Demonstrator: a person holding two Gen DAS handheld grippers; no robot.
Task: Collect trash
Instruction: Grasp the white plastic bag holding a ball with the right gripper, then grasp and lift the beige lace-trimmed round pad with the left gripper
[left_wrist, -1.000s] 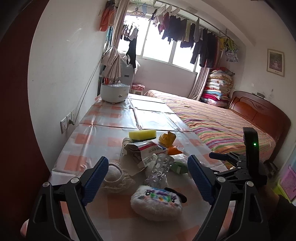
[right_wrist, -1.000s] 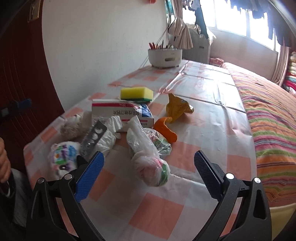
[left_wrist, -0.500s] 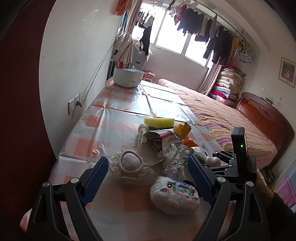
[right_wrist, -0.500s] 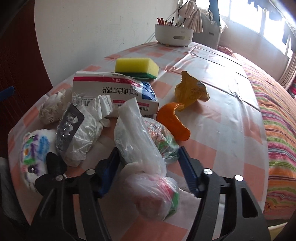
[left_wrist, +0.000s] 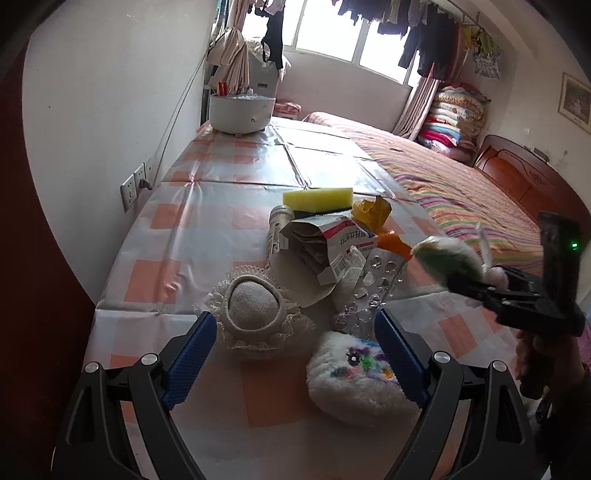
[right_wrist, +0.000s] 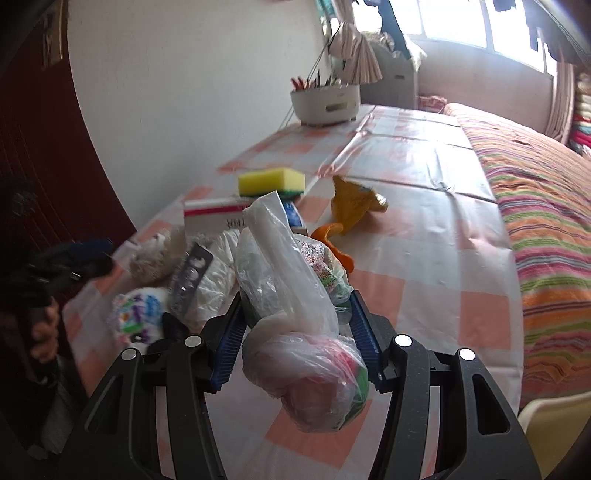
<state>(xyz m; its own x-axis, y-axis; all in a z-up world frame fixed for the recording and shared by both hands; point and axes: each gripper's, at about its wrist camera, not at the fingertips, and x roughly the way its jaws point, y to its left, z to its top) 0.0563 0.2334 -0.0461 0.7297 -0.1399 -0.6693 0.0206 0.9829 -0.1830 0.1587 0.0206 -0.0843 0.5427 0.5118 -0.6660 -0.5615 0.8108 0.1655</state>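
My right gripper (right_wrist: 295, 314) has a knotted clear plastic bag of trash (right_wrist: 295, 280) between its blue pads, and its jaws are closing on it. The bag hangs clear of the checked tablecloth (right_wrist: 424, 258). In the left wrist view the bag (left_wrist: 447, 258) and right gripper (left_wrist: 461, 284) show at the right. My left gripper (left_wrist: 295, 321) is open and empty, low over a lace-edged pad (left_wrist: 255, 310) and a white plush pouch (left_wrist: 354, 376). Behind them lie a torn medicine box (left_wrist: 321, 251), an empty blister pack (left_wrist: 376, 280), orange peel (left_wrist: 395, 242) and a yellow wrapper (left_wrist: 371, 212).
A yellow sponge (left_wrist: 317, 197) and a small bottle (left_wrist: 277, 229) lie behind the box. A white pot (left_wrist: 240, 110) stands at the table's far end. The wall with a socket (left_wrist: 129, 188) runs along the left, a striped bed (left_wrist: 461, 192) along the right.
My right gripper went from wide open to closed around the plastic bag and lifted it off the table. My left gripper moved forward and down toward the lace pad, staying open.
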